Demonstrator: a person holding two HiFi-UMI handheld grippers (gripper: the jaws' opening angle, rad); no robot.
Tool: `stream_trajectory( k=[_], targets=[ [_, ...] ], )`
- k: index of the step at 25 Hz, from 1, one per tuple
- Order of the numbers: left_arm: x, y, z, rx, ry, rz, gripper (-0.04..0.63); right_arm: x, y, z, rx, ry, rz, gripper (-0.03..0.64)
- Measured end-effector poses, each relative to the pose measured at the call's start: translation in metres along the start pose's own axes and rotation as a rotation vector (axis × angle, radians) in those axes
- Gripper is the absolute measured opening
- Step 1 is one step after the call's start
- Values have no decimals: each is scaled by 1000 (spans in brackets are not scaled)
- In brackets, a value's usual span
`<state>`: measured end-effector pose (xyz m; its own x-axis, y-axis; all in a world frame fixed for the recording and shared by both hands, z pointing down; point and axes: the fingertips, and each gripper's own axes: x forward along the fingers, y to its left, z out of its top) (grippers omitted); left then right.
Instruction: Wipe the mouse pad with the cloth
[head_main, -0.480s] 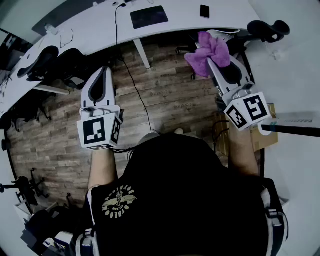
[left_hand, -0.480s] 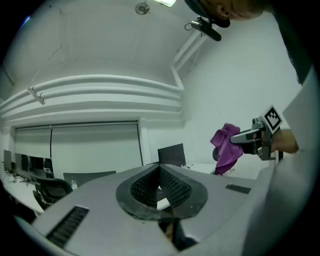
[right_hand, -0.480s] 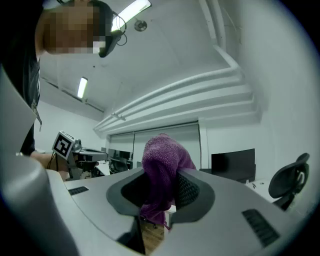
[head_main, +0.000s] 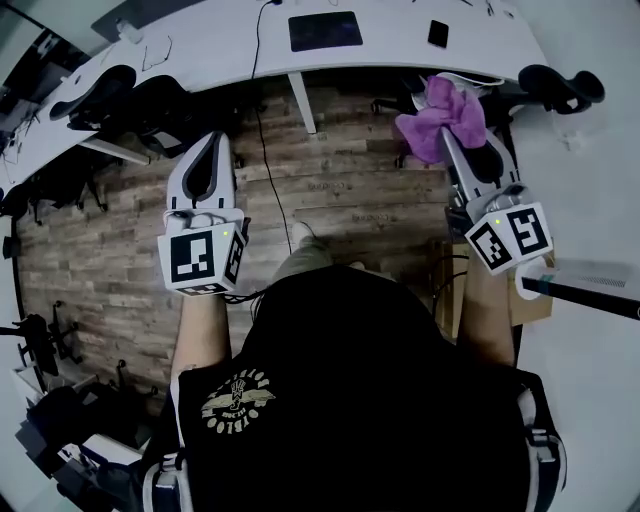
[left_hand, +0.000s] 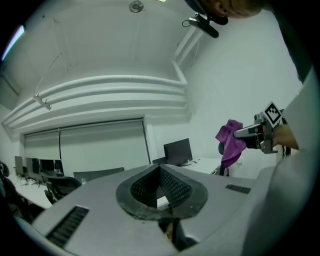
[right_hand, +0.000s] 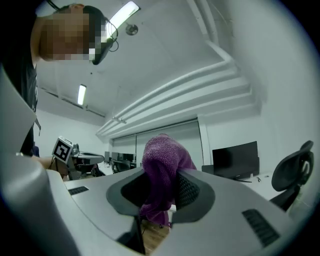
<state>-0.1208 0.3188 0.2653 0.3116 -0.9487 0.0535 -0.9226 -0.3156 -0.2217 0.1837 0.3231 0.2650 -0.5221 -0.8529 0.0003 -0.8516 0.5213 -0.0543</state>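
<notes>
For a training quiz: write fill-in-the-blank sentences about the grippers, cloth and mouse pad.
The left gripper is shut and holds ___.
The right gripper is shut on a purple ___.
The mouse pad lies on the white ___.
Missing words: nothing; cloth; desk.

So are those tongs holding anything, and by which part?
Right tongs pinch the cloth by its bunched middle; left tongs are shut, empty.

right hand-held gripper (head_main: 446, 132): grips purple cloth (head_main: 458, 104) | mouse pad (head_main: 325, 30): on desk (head_main: 200, 45)
</notes>
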Motion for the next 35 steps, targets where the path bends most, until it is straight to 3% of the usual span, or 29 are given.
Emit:
stream_trajectory(
  k=[17,21,35],
  targets=[
    [97,74,-5,23,-7,1,2,114,-26,4,24,-10,-5,110],
    [123,84,-5,54,-14,-22,2,137,-35,3,31,-5,-33,110],
    [179,148,-21,27,-44,-109,3,189,-34,28,-32,-4,-163,110]
  ],
)
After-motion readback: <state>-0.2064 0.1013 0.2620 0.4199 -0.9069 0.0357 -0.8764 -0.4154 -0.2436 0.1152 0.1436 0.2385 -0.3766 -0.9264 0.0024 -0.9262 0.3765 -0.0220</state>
